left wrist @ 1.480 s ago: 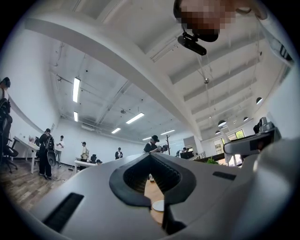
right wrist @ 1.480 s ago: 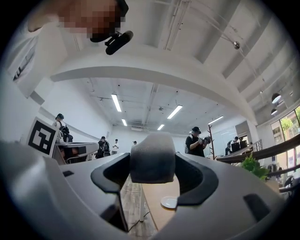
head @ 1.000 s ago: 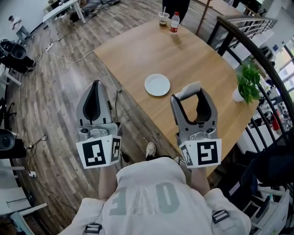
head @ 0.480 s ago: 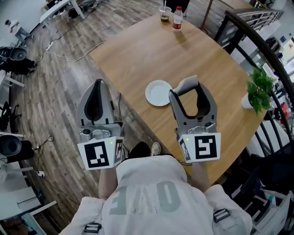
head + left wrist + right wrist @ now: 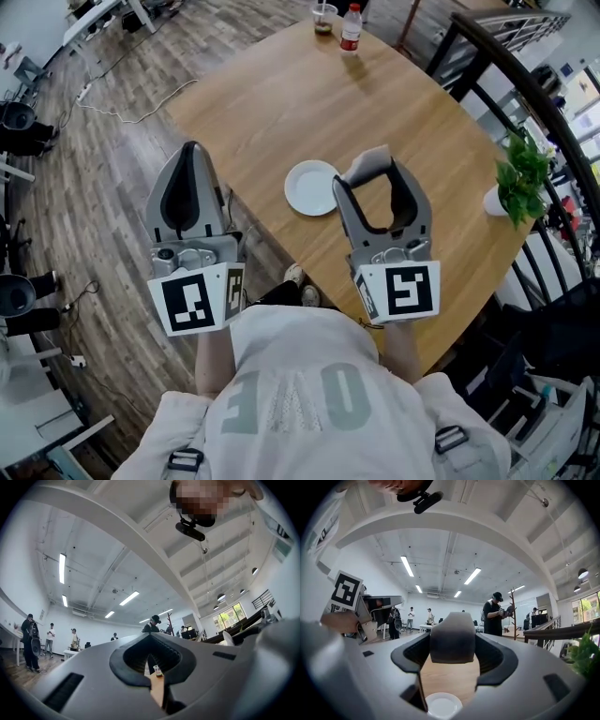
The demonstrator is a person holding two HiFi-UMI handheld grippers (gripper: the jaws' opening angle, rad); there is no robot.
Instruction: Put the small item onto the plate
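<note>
Plate (image 5: 311, 187) lies white and bare on the wooden table (image 5: 309, 94), near the edge closest to the person. The right gripper (image 5: 373, 176) is held over the table just to the right of it. Its jaws stand fairly wide and clamp a gray item (image 5: 364, 165) between their tips. In the right gripper view the item (image 5: 452, 637) is a rounded gray block that fills the gap between the two dark pads. The plate (image 5: 440, 705) shows low in that view, beneath the item and between the jaw bases, with bare wood between them. The item is in the gripper and not on the plate.

The left gripper (image 5: 190, 161) is held off the table's left side, above the plank floor (image 5: 84, 187), well apart from the plate. Its jaws are brought together with nothing between them. The left gripper view shows the tips meeting, and only a thin slit lower down shows a strip of table.

At the far end of the table stand a bottle (image 5: 350, 26) and a cup (image 5: 323, 17), side by side. A potted plant (image 5: 520, 173) sits at the table's right edge beside a dark railing (image 5: 525, 103).
</note>
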